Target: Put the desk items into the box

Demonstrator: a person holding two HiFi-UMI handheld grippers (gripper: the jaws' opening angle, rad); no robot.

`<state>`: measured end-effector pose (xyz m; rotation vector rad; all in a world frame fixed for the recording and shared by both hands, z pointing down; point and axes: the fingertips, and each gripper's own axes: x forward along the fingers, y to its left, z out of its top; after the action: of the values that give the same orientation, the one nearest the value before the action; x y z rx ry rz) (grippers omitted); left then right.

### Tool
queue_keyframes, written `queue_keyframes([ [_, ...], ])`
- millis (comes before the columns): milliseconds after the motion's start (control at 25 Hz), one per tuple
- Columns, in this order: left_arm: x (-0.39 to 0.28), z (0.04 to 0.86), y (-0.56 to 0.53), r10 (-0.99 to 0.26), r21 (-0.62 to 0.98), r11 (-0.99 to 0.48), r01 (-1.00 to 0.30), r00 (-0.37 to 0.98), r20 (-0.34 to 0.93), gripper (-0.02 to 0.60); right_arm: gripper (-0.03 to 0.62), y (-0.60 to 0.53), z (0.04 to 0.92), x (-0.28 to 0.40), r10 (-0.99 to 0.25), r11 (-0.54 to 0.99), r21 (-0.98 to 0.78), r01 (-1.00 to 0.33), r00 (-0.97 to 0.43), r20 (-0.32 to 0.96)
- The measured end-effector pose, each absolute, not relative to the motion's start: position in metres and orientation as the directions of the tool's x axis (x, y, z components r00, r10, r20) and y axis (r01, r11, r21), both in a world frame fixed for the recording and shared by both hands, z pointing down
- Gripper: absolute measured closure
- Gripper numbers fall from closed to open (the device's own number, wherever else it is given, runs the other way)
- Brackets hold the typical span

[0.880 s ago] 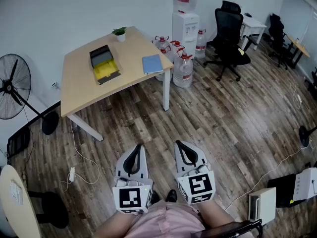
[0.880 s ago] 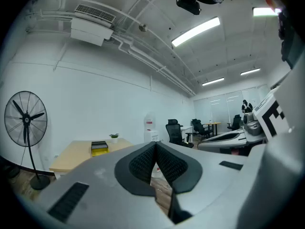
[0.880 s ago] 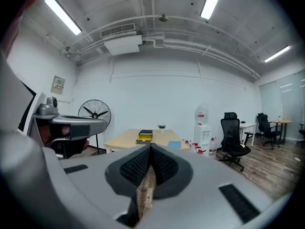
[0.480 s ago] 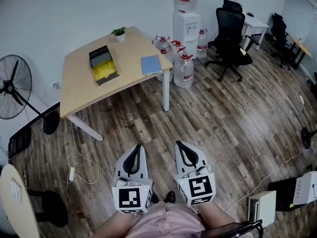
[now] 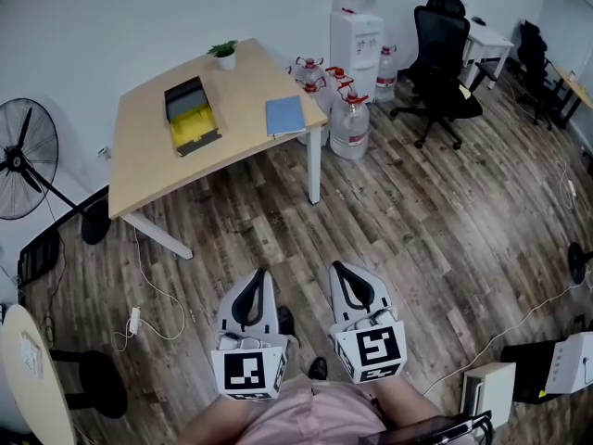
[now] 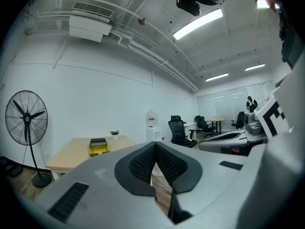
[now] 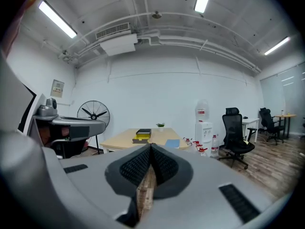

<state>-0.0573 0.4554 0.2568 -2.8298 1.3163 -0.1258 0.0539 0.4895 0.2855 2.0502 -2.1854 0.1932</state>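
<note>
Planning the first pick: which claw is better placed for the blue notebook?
Right, slightly. Left claw and right claw are shut, empty, far from the table; the blue notebook lies at the table's right end.

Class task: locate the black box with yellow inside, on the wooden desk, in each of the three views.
Head view: black box with yellow inside, upper left, on the light wooden desk.
Left gripper view: box, left of centre, low, far off.
Right gripper view: box, just left of centre, low.
Shared landmark: small green potted plant on the same desk.
</note>
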Motion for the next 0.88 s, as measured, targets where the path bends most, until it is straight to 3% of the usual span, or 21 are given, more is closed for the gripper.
queue_keyframes([
  [160, -0.051, 0.263, 0.417, -0.767, -0.043, -0.641, -0.766, 0.638, 0.07, 0.571, 0.588, 0.455, 0.295, 0.06, -0.977, 0.077, -0.008, -0.997, -0.077, 0.199],
  [240, -0.046, 0.268, 0.395, -0.765, -0.037, -0.644, -0.764, 0.641, 0.069, 0.571, 0.516, 0.434, 0.3, 0.063, -0.975, 0.085, -0.008, -0.996, -0.085, 0.206],
  [280, -0.043, 0.269, 0.383, -0.763, -0.035, -0.645, -0.763, 0.642, 0.069, 0.571, 0.51, 0.421, 0.302, 0.065, -0.974, 0.086, -0.006, -0.996, -0.085, 0.208],
  [880, -0.004, 0.245, 0.182, -0.721, -0.055, -0.693, -0.719, 0.693, 0.013, 0.571, 0.499, 0.227, 0.272, 0.112, -0.988, -0.007, 0.042, -0.999, 0.013, 0.157],
])
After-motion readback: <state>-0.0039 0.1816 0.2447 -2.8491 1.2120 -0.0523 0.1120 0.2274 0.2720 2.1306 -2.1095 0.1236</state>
